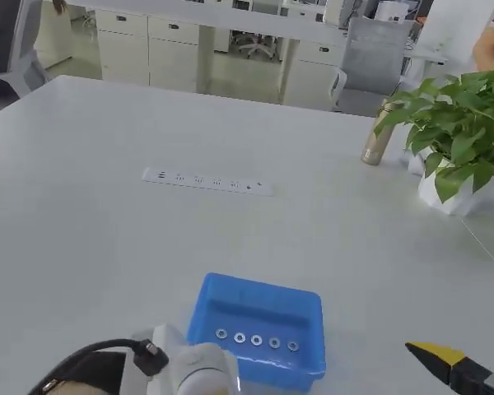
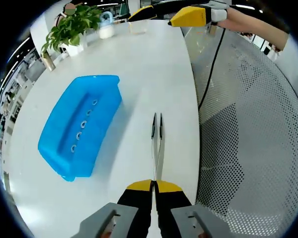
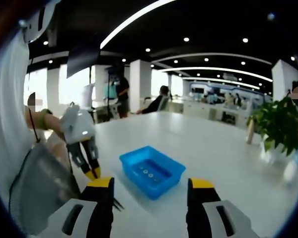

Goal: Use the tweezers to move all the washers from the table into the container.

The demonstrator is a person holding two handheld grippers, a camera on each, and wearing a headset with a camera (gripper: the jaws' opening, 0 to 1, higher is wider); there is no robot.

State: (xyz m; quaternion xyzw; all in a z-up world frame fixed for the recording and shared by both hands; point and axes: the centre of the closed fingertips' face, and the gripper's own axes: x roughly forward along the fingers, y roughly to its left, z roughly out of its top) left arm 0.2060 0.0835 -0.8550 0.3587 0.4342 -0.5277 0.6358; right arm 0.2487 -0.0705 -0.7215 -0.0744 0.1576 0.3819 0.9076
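Note:
A blue container (image 1: 259, 309) sits on the white table near its front edge, with several washers (image 1: 256, 339) in a row inside it. My left gripper (image 1: 189, 366) is just left of the container. In the left gripper view it (image 2: 154, 186) is shut on the tweezers (image 2: 157, 144), whose tips point forward over bare table to the right of the container (image 2: 79, 129) and hold nothing. My right gripper (image 1: 445, 362) hovers at the front right, its jaws open and empty (image 3: 150, 184), facing the container (image 3: 151, 171) and the left gripper (image 3: 84, 148).
A white power strip (image 1: 207, 181) lies mid-table. A potted plant (image 1: 461, 132) and a gold bottle (image 1: 375, 136) stand at the far right. Beside the table's edge runs a perforated grey surface (image 2: 248, 124) with a black cable (image 2: 211, 64).

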